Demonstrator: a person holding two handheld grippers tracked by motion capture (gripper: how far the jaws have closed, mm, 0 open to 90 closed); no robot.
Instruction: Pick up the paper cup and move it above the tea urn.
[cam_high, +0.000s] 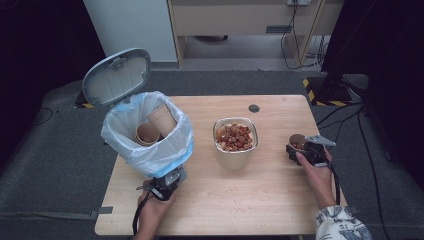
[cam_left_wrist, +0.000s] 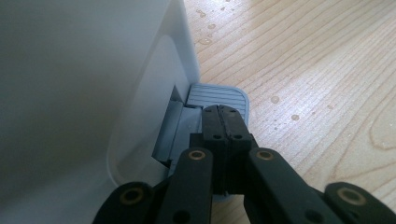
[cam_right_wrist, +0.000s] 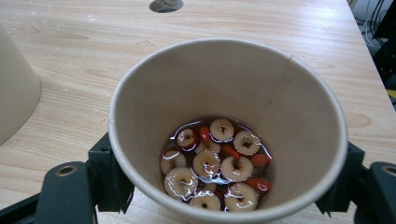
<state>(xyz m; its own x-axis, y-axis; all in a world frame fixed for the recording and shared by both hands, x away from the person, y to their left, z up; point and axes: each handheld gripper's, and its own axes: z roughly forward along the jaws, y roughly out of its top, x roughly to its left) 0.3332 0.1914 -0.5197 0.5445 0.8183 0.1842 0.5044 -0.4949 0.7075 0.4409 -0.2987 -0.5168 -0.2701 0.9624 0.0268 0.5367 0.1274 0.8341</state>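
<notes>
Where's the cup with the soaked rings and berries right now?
The paper cup sits at the table's right edge in the high view, right of the food container, clamped by the right gripper.

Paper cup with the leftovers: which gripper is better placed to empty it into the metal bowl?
Right. The right gripper already clamps the paper cup beside the bowl. The left gripper is shut, pressing the bin's pedal, with the lid open.
</notes>
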